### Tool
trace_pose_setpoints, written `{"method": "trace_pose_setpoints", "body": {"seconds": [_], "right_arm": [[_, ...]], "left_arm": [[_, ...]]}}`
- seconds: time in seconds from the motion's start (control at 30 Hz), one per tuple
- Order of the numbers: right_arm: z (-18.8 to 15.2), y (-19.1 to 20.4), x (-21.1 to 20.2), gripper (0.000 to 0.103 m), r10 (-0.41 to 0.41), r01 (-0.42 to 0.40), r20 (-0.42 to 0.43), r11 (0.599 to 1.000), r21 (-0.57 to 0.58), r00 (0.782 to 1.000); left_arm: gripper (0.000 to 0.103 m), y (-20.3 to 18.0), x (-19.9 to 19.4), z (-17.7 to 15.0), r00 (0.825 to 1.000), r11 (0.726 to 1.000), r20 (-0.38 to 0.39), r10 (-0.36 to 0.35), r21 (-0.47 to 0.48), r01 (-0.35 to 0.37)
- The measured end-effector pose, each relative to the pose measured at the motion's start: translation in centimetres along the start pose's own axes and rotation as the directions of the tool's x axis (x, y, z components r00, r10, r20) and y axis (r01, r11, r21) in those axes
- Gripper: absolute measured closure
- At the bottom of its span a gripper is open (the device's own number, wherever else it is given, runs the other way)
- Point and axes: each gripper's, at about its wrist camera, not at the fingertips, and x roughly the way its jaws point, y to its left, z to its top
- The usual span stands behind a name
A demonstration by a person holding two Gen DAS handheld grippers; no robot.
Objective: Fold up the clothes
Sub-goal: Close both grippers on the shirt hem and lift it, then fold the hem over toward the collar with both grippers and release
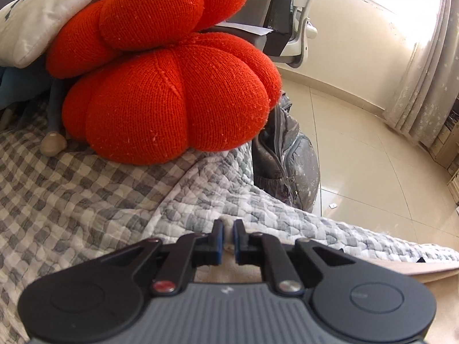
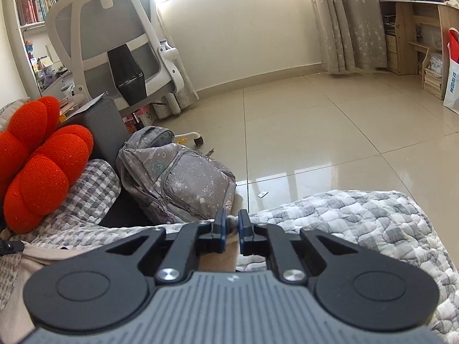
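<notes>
While both tools hang over the checked quilt (image 1: 86, 189), each pinches a bit of a beige garment (image 1: 229, 269). The left tool (image 1: 228, 229) has its jaws nearly pressed together, with a thin fold of pale cloth caught between the blue pads. The right tool (image 2: 232, 223) is likewise almost closed on a pale edge of cloth, and the same beige garment (image 2: 218, 261) shows under its jaws and trails off past its left side. The garment lies on the quilt, at the edge nearest the floor (image 2: 330, 143).

At the head of the quilt rests a red knitted cushion (image 1: 166, 86), touching the quilt, with a white pillow (image 1: 37, 14) leaning behind it. Just beside the quilt's edge, down on the floor, a grey backpack (image 2: 178, 177) stands slumped. Beyond the backpack is a white mesh chair (image 2: 109, 34), and a curtain (image 2: 344, 23) hangs well apart from the quilt, against the far wall.
</notes>
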Motion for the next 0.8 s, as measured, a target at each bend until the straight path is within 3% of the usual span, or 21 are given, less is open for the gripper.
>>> {"method": "trace_pose_setpoints", "body": {"seconds": [0.13, 0.17, 0.2, 0.27, 0.33, 0.43, 0.63, 0.8], "right_arm": [[-0.3, -0.1, 0.5, 0.092, -0.007, 0.007, 0.005, 1.000, -0.023, 1.000], [-0.3, -0.2, 0.2, 0.092, -0.011, 0.011, 0.016, 1.000, -0.023, 1.000], [-0.2, -0.3, -0.1, 0.090, -0.014, 0.015, 0.027, 1.000, -0.024, 1.000], [-0.1, -0.5, -0.8, 0.077, -0.022, 0.023, 0.050, 0.999, -0.025, 0.999], [0.1, -0.6, -1.7, 0.074, -0.056, 0.059, 0.078, 0.998, -0.031, 0.995], [0.0, -1.1, -2.6, 0.074, -0.023, 0.026, 0.068, 0.999, -0.030, 0.997], [-1.6, -0.1, -4.3, 0.074, 0.003, 0.001, 0.031, 0.994, -0.107, 1.000], [-3.9, 0.0, -6.8, 0.069, 0.071, -0.076, -0.061, 0.993, -0.093, 0.996]], "left_arm": [[0.089, 0.6, 0.6, 0.2, 1.000, 0.999, 0.017, 0.008, -0.053, -0.007], [0.085, 1.0, 0.4, 0.3, 1.000, 0.997, 0.023, 0.006, -0.078, -0.004], [0.074, 1.4, 0.2, 0.4, 1.000, 0.995, 0.030, 0.009, -0.100, -0.006], [0.064, 2.3, -0.3, 0.6, 0.999, 0.991, 0.040, 0.028, -0.133, -0.022], [0.064, 3.0, -1.1, 0.8, 0.998, 0.988, 0.048, 0.038, -0.150, -0.031], [0.063, 4.4, -2.7, 0.6, 0.997, 0.981, 0.074, 0.020, -0.195, -0.005], [0.061, 4.0, -5.0, -3.9, 0.996, 0.991, 0.013, -0.085, -0.101, 0.085], [0.056, 3.4, -8.3, -9.0, 0.988, 0.987, -0.002, -0.156, -0.029, 0.156]]}}
